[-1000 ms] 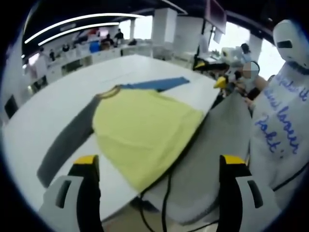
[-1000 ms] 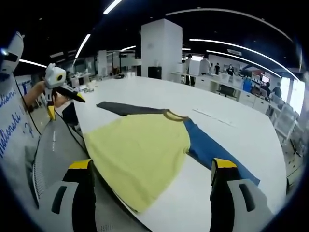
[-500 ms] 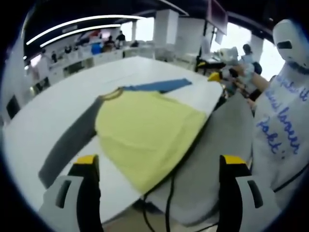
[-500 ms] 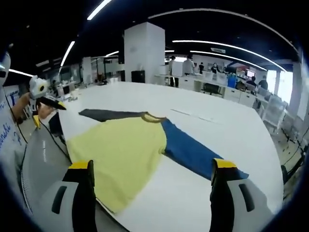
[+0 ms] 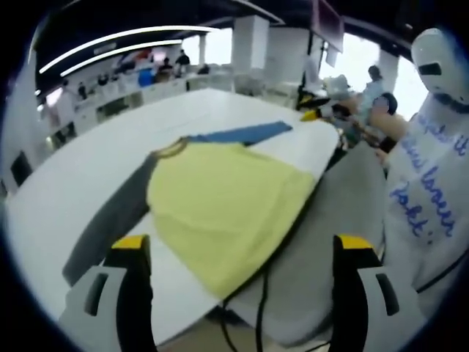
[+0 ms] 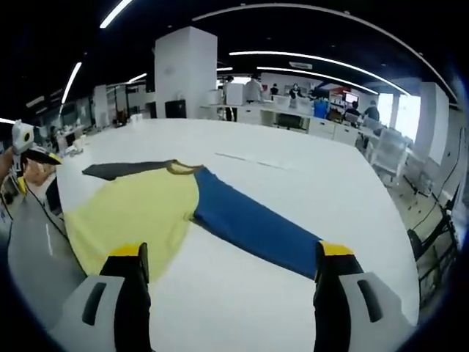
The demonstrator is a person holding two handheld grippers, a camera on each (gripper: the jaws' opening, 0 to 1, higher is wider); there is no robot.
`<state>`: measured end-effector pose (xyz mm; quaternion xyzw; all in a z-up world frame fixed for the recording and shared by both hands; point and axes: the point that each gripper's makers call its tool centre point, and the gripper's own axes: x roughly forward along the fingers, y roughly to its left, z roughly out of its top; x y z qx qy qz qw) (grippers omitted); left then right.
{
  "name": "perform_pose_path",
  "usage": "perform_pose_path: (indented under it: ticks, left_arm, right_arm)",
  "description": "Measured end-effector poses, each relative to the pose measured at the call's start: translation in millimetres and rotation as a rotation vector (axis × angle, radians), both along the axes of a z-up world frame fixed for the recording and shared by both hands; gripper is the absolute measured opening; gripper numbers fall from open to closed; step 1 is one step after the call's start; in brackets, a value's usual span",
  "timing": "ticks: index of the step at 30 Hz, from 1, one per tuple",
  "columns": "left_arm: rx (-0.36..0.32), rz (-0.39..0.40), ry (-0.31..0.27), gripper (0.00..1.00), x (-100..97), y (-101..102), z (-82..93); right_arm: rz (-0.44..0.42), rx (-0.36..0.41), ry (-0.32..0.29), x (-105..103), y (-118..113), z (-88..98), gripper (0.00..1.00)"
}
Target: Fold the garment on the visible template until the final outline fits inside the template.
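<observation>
A T-shirt lies flat on the white table [image 5: 66,183]. It has a yellow body [image 5: 227,205], a grey sleeve [image 5: 110,227] and a blue sleeve [image 5: 242,133]. My left gripper [image 5: 243,246] hangs open off the table's near edge, over the yellow hem, holding nothing. In the right gripper view the yellow body [image 6: 124,213] lies left and the blue sleeve [image 6: 249,227] runs toward my right gripper [image 6: 233,253], which is open and empty above the table [image 6: 330,191]. The grey sleeve [image 6: 121,170] points away at the far left. A faint thin line [image 6: 245,159] marks the table beyond the shirt.
A white torso with blue handwriting [image 5: 425,191] and grey cloth [image 5: 330,235] are at the table's near edge, with a black cable [image 5: 256,301] hanging below. A hand [image 5: 359,117] holds the other gripper there. Desks, chairs [image 6: 381,154], a pillar [image 6: 183,73] and people stand behind.
The right gripper view has swung right, so the blue sleeve now sits in the middle and the yellow body at the left. The left gripper view barely shifted. The shirt lies as before.
</observation>
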<state>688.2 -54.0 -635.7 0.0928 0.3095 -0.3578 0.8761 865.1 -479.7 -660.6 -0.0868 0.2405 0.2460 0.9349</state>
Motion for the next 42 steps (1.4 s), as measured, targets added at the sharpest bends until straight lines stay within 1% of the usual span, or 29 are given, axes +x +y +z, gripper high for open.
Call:
perform_pose_path:
  ticks: [2, 5, 7, 12, 15, 17, 22, 26, 29, 31, 33, 34, 35, 36, 38, 40, 42]
  left_arm:
    - [-0.002, 0.003, -0.005, 0.99, 0.2, 0, 1.0]
    - [-0.001, 0.014, -0.001, 0.99, 0.1, 1, -0.4]
    - [-0.004, 0.019, 0.003, 0.99, -0.2, 1, -1.3]
    - [-0.001, 0.008, 0.009, 0.99, -1.7, -1, -0.8]
    - [0.002, 0.016, 0.002, 0.99, 0.5, -1, 0.6]
    - [0.0, 0.017, 0.002, 0.99, 1.2, -2, 1.3]
    - [0.006, 0.008, 0.012, 0.99, 0.7, -4, -0.1]
    - [0.006, 0.009, 0.011, 0.99, 1.5, -4, 0.8]
    - [0.005, 0.014, 0.015, 0.99, 2.2, -4, 0.8]
    - [0.007, 0.017, 0.018, 0.99, 2.3, -3, 0.5]
    - [0.008, 0.017, 0.019, 0.99, 2.5, -3, 0.6]
    - [0.009, 0.016, 0.02, 0.99, 2.5, -4, 0.7]
    - [0.01, 0.013, 0.02, 0.99, 2.4, -5, 1.0]
    - [0.011, 0.012, 0.02, 0.99, 2.5, -5, 1.2]
    - [0.01, 0.011, 0.02, 0.99, 2.9, -6, 1.7]
    - [0.009, 0.016, 0.022, 0.99, 3.5, -6, 1.4]
    - [0.008, 0.017, 0.026, 0.99, 3.2, -7, 0.7]
  right_arm:
    - [-0.019, 0.02, -0.004, 6, -6, -0.5, 0.93]
    - [-0.055, 0.043, 0.019, 15, -15, -6.0, 0.9]
    - [-0.085, 0.053, 0.024, 22, -24, -9.5, 0.89]
    - [-0.121, 0.06, 0.039, 35, -38, -13.1, 0.82]
    - [-0.14, 0.06, 0.071, 39, -45, -17.1, 0.83]
    - [-0.167, 0.076, 0.096, 43, -51, -21.1, 0.81]
    - [-0.227, 0.077, 0.118, 52, -69, -31.0, 0.78]
    - [-0.25, 0.121, 0.142, 54, -72, -35.3, 0.77]
    - [-0.26, 0.127, 0.151, 49, -67, -37.1, 0.77]
    - [-0.254, 0.124, 0.159, 49, -68, -40.9, 0.76]
    - [-0.264, 0.128, 0.17, 52, -71, -44.5, 0.78]
    - [-0.275, 0.142, 0.174, 55, -75, -46.1, 0.77]
    - [-0.289, 0.173, 0.182, 57, -76, -47.2, 0.77]
    - [-0.314, 0.236, 0.19, 62, -78, -48.4, 0.76]
    - [-0.343, 0.259, 0.194, 65, -83, -50.9, 0.72]
    - [-0.358, 0.262, 0.198, 72, -90, -55.1, 0.71]
    - [-0.362, 0.257, 0.202, 75, -91, -59.0, 0.67]
